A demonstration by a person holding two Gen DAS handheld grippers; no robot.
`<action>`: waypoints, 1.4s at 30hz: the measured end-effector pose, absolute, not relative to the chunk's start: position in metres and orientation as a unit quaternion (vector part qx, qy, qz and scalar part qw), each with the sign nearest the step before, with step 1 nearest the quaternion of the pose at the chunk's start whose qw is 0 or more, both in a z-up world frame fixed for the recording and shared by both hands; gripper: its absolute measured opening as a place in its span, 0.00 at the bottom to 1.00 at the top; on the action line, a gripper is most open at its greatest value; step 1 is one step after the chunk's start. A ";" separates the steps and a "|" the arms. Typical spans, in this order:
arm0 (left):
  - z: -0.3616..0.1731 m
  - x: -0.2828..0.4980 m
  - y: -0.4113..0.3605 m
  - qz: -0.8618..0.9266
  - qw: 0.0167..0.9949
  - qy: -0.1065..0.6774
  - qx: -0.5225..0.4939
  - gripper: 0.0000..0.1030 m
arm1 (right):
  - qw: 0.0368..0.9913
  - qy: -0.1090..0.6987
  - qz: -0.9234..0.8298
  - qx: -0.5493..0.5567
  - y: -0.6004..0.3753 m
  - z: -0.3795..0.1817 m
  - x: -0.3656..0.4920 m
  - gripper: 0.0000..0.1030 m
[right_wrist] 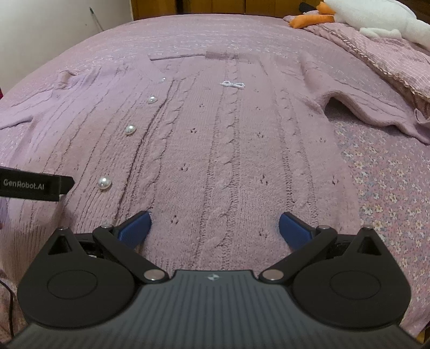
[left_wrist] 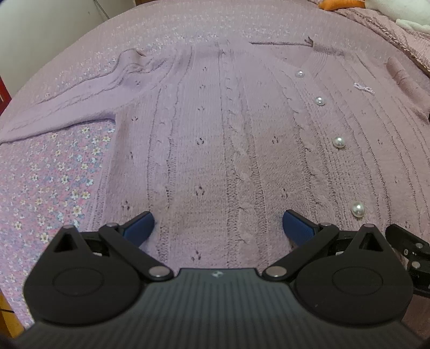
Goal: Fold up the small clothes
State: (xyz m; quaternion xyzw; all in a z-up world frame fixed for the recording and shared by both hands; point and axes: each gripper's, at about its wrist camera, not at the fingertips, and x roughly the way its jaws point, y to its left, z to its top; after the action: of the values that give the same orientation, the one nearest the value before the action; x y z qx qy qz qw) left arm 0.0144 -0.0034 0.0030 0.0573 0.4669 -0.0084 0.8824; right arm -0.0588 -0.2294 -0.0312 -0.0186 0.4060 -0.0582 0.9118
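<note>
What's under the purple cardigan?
The cardigan lies on a floral bedspread, which shows beside its edges. Whatever is directly beneath the knit is covered.

plush toy (right_wrist: 376, 18) cut off top-right

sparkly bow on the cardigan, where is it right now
The small silver beaded bow lies on the chest of the lilac cable-knit cardigan, in the right wrist view to the right of the pearl buttons, below the neckline.
</note>
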 end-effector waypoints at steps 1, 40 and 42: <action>0.003 0.015 -0.004 -0.008 0.881 0.469 0.058 1.00 | 0.911 0.407 -0.057 -0.016 -0.230 -0.030 -0.058 1.00; 0.002 0.020 -0.008 -0.007 0.878 0.474 0.067 1.00 | 0.891 0.252 -0.309 0.219 -0.599 0.019 0.038 0.16; 0.002 0.019 -0.007 -0.008 0.878 0.473 0.067 1.00 | 0.901 0.235 -0.299 0.207 -0.592 0.031 0.034 0.15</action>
State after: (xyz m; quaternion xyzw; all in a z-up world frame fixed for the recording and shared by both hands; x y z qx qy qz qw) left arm 0.0190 -0.0072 0.0016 0.0668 0.4733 -0.0077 0.8783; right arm 0.0339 -0.5922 0.0315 0.2075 0.2352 -0.2990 0.9012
